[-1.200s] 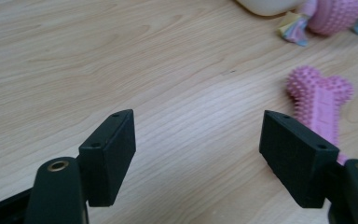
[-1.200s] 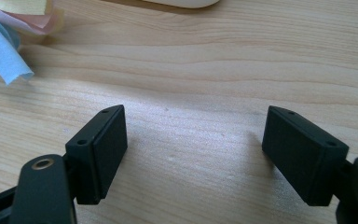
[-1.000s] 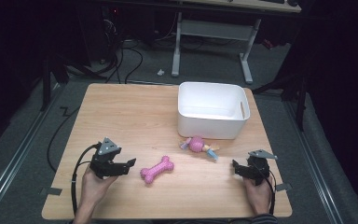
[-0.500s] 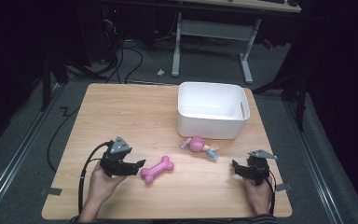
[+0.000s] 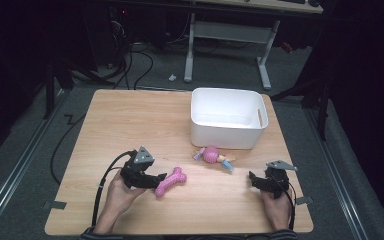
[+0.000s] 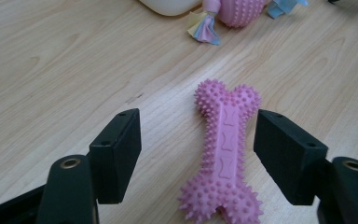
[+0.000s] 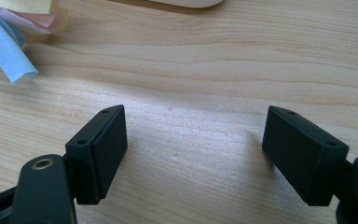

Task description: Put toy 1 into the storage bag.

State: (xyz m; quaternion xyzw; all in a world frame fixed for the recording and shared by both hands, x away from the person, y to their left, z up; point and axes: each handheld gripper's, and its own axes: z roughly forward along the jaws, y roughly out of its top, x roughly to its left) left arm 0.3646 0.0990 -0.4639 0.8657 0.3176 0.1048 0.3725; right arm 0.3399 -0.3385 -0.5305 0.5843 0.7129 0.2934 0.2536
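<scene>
A: Where is the pink spiked rubber bone [image 6: 226, 161] found?

B: It is laid flat on the light wooden table [image 5: 130, 120], between the jaws of the left gripper [image 5: 156, 181]. Those jaws have just been closing, yet a gap is seen on each side of the bone; nothing is pinched.

A: And the right gripper [image 7: 193, 149]?

B: It is held spread over bare wood, near the pink ball with pastel cloth tails [image 5: 212, 155], which is placed just in front of the white plastic bin [image 5: 227, 131].
</scene>
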